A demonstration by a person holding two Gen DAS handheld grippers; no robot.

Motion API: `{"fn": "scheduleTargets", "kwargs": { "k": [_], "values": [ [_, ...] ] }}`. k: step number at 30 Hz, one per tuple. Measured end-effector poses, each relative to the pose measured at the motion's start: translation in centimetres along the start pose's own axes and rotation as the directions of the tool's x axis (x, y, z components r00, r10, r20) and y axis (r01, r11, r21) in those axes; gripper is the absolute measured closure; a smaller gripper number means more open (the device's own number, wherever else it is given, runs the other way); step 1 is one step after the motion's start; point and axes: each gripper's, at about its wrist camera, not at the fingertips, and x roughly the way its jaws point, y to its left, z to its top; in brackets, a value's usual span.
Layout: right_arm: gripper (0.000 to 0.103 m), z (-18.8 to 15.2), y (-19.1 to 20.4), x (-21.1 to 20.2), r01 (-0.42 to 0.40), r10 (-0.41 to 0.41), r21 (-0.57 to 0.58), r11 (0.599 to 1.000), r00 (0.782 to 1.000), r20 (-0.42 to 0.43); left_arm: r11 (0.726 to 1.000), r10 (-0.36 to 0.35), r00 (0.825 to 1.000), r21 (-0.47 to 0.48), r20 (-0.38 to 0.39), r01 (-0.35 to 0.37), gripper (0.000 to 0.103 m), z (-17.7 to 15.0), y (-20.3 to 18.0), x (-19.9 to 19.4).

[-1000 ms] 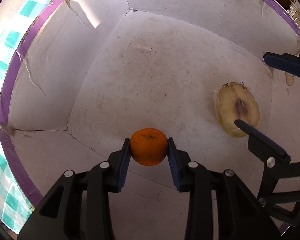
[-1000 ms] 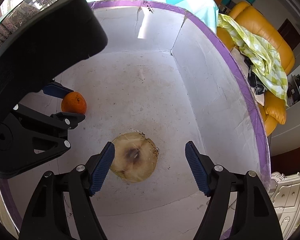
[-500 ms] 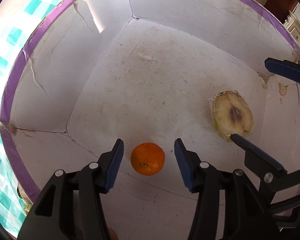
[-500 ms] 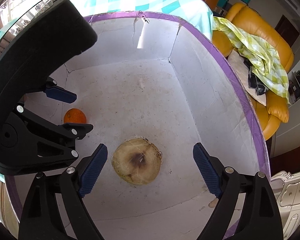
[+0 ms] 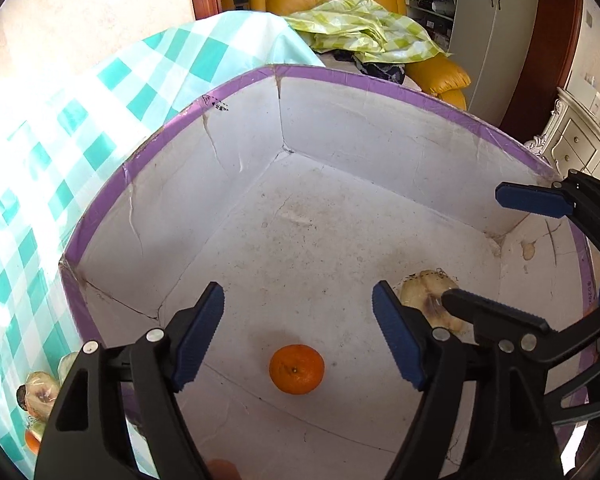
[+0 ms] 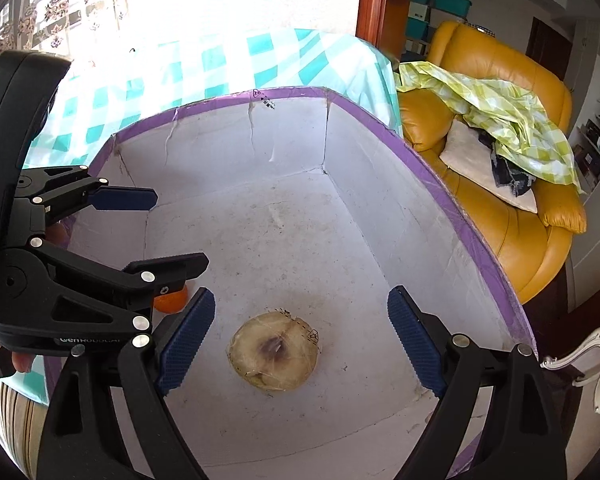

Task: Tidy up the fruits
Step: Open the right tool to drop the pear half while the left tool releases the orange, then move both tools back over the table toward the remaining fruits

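A small orange point(image 5: 297, 369) lies loose on the floor of a white cardboard box with a purple rim point(image 5: 380, 80). My left gripper point(image 5: 298, 294) hangs above it; its jaws are opening and the orange is below them, touching neither pad. To its right lies a pale cut fruit half in plastic wrap point(image 6: 274, 354). My right gripper point(image 6: 300, 295) is over that fruit, jaws wide and still opening, nothing pressed between them. In the right wrist view the left gripper's fingers point(image 6: 124, 198) partly hide the orange point(image 6: 171, 302).
The box point(image 6: 284, 94) stands on a teal checked tablecloth point(image 5: 40, 200). Outside its near left corner lie another wrapped fruit point(image 5: 40, 396) and an orange piece point(image 5: 32, 442). A yellow sofa point(image 6: 500, 80) with a green checked cloth stands beyond the table.
The left jaws let go of the orange and spread wide; that gripper rose and tilted up. The right jaws widened and lifted away from the wrapped fruit half.
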Motion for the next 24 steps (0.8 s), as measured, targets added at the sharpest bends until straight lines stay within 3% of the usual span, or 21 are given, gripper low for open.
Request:
{"fn": "scheduleTargets", "kwargs": {
  "k": [2,3,7,11,14,18,22,24],
  "values": [
    [0.016,-0.2,-0.4,-0.7,-0.021,0.02,0.03,0.999,0.999,0.048,0.998,0.057,0.996,-0.036,0.063,-0.055,0.005,0.0,0.3,-0.9],
    [0.016,-0.3,-0.7,-1.0,-0.034,0.031,0.046,0.998,0.997,0.068,0.998,0.048,0.995,-0.052,0.088,-0.044,0.003,0.1,0.3,-1.1],
    [0.016,-0.3,-1.0,-2.1,-0.044,0.032,0.09,0.995,0.991,0.13,0.991,0.029,0.979,-0.135,0.202,-0.001,0.002,-0.9,1.6,-2.9],
    [0.016,-0.1,-1.3,-4.0,-0.056,0.03,0.116,0.992,0.976,0.214,0.975,0.091,0.947,-0.221,0.308,-0.022,0.002,-2.8,3.0,-5.7],
    [0.016,-0.1,-0.9,-6.2,-0.029,-0.012,0.132,0.991,0.955,0.297,0.958,0.16,0.897,-0.284,0.412,-0.041,0.002,-5.4,4.5,-8.1],
    [0.016,0.2,1.1,-9.0,0.063,-0.113,0.138,0.988,0.913,0.393,0.929,0.255,0.868,-0.358,0.426,-0.097,0.002,-8.3,7.1,-10.1],
    [0.016,0.8,4.4,-10.0,0.166,-0.209,0.141,0.976,0.896,0.392,0.874,0.334,0.855,-0.47,0.396,-0.124,0.002,-11.5,10.8,-11.7],
    [0.016,0.5,6.3,-10.5,0.171,-0.204,0.116,0.978,0.888,0.413,0.85,0.362,0.839,-0.514,0.407,-0.117,0.002,-13.3,12.4,-12.6]
  ]
}}
